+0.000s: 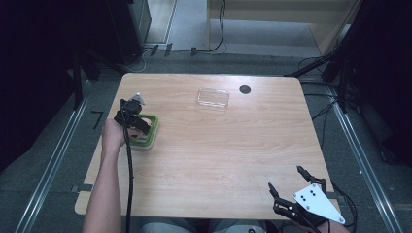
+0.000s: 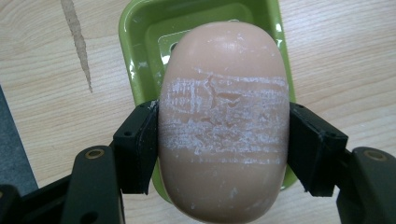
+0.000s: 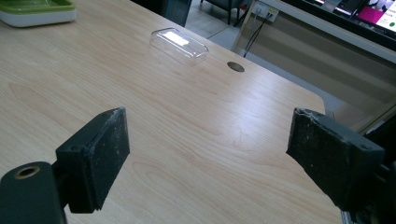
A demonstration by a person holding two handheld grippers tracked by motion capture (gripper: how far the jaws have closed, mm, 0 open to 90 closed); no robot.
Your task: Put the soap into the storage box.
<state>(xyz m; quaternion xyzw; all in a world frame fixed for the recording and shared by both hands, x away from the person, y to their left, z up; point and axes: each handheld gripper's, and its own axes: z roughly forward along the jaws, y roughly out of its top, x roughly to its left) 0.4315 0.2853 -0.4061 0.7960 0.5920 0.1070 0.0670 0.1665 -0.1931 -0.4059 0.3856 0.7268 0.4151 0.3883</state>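
A peach-coloured bar of soap, scuffed white across its middle, is clamped between the two black jaws of my left gripper. It hangs just above a green soap dish with a white base. From the high view that left gripper is over the green dish at the table's left side. My right gripper stands open near the front right corner, nothing between its jaws. In the right gripper view the right gripper faces bare wood, with the dish far off at the top left.
A clear plastic lid lies on the far middle of the wooden table; it also shows as the clear lid. A dark cable hole sits behind it. Cables and dark stands surround the table.
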